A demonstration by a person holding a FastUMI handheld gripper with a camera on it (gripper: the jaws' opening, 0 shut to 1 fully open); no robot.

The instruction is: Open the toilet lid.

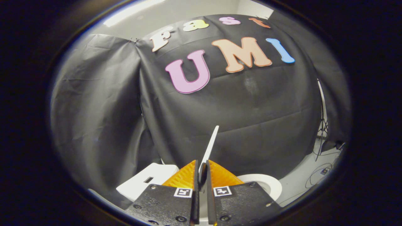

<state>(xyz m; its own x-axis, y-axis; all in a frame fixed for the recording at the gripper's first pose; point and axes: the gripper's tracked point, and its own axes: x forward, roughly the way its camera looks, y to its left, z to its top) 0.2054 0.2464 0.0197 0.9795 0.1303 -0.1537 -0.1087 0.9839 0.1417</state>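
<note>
Tool [202, 168] clamped on the toilet lid [211, 145], both fingers pressed against the thin white edge that runs up from between the tips. Lid seen edge-on, raised steeply and leaning a little to the right, its upper end standing against the black cloth wall [238, 106] behind. Below and to the right of the fingers, the round white toilet seat [269, 185], uncovered, so well into the lifting step by the look of it, with the lid near upright but not yet settled back. To the left of the fingers, a white cistern top [147, 180] with a dark slot, close beside the lid's hinge end. Next move likely a last push rearward until the lid rests, then fingers eased apart; steady grip wanted, since a slim smooth edge may slip and drop back onto the seat. Little room behind: cloth wall close beyond the lid. More open room to the right, over pale floor [301, 179] with loose cables [320, 175] and a thin stand [323, 125] at the far side, well apart from the tool.
</note>
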